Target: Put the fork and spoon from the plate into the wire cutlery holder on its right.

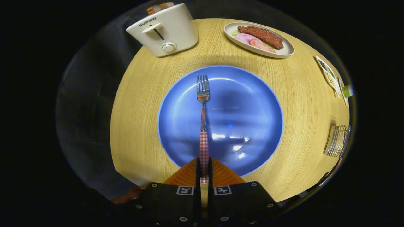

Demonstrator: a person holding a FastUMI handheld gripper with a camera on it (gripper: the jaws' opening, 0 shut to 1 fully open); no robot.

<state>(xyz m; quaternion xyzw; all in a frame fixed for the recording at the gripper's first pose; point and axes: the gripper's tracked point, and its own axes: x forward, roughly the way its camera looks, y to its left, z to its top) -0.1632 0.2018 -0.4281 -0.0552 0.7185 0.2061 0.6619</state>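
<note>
Red-checked, the handle end of the fork (203, 126) is pinched between the nearly closed fingers of the gripper (204, 171), presumably so that the tines project clear over the blue plate (252, 104) for carrying. The wire cutlery holder (337, 141) is seen well to the right of the plate, apart from it.

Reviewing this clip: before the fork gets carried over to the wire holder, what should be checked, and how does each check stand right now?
1. Gripper closed on the fork handle: ok, both fingers press its checked end.
2. Fork lifted off the blue plate: cannot tell.
3. Fork in line with the fingers, tines ahead: ok.
4. Wire cutlery holder in sight, right of the plate: ok.
5. Holder's contents: cannot tell.
6. Spoon located: cannot tell.
</note>
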